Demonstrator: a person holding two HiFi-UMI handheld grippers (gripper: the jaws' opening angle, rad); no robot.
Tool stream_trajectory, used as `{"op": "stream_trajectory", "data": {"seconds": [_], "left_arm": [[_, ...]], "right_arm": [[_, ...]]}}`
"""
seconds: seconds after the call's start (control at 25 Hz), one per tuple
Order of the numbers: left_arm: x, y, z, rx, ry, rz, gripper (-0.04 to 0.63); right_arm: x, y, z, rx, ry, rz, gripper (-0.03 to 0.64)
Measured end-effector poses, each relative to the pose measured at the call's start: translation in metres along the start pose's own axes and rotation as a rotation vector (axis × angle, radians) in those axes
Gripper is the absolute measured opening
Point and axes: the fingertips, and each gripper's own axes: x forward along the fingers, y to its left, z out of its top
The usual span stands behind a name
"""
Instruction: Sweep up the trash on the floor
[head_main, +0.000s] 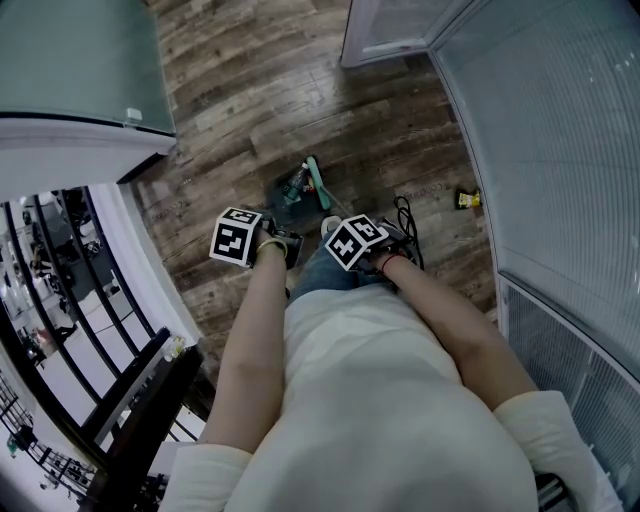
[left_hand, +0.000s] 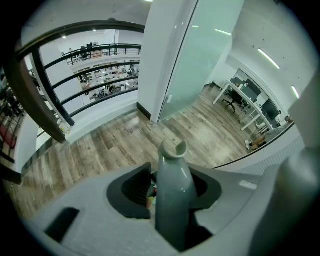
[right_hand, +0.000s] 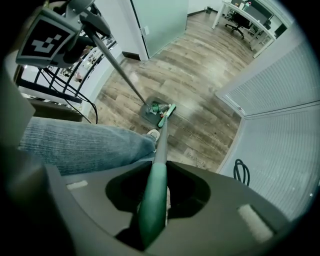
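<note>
Grey dustpan handle (left_hand: 174, 172) stands upright between the jaws of the left gripper (left_hand: 170, 200). The claw is clamped narrow on it and the hooked top end pokes above. Green broom handle (right_hand: 152, 200) runs through the right gripper (right_hand: 155, 192), jaws closed on it too. The shaft goes down and forward to the broom head (right_hand: 167, 112) on the wood-plank floor (head_main: 250, 90).

The dustpan (right_hand: 149, 111) sits flat on the floor in front of the person's feet, with the broom head touching its right edge. Trash (right_hand: 159, 106) lies in the pan by the bristles: small green and mixed bits, too small to identify. In the right gripper view, a thin grey rod rises from the pan up to the left gripper at top left.

In the head view the two grippers sit side by side above the pan, each with a marker cube (head_main: 236, 236) on top, and both forearms reach down. One yellow scrap (head_main: 467, 199) lies on the floor well apart from the pan, just beside the ribbed white wall (head_main: 560, 150) on the right. A black cable (head_main: 405, 215) trails on the floor near the right gripper.

A jeans leg (right_hand: 85, 145) crosses the left of the right gripper view, with a white shoe (right_hand: 151, 134) just short of the pan. A black railing (head_main: 60, 300) runs along the left.
</note>
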Motion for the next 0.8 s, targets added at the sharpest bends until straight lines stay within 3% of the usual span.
{"op": "stream_trajectory", "data": {"seconds": [0.4, 0.6, 0.8], "left_arm": [[0.001, 0.002, 0.001, 0.002, 0.006, -0.004, 0.147], [0.002, 0.004, 0.003, 0.001, 0.013, -0.006, 0.147], [0.003, 0.008, 0.004, 0.002, 0.019, -0.009, 0.147]], "right_arm": [[-0.009, 0.006, -0.007, 0.038, -0.015, 0.065, 0.097], [-0.018, 0.004, -0.011, 0.135, -0.048, 0.139, 0.098], [-0.023, -0.004, -0.02, 0.158, -0.061, 0.135, 0.098]]}}
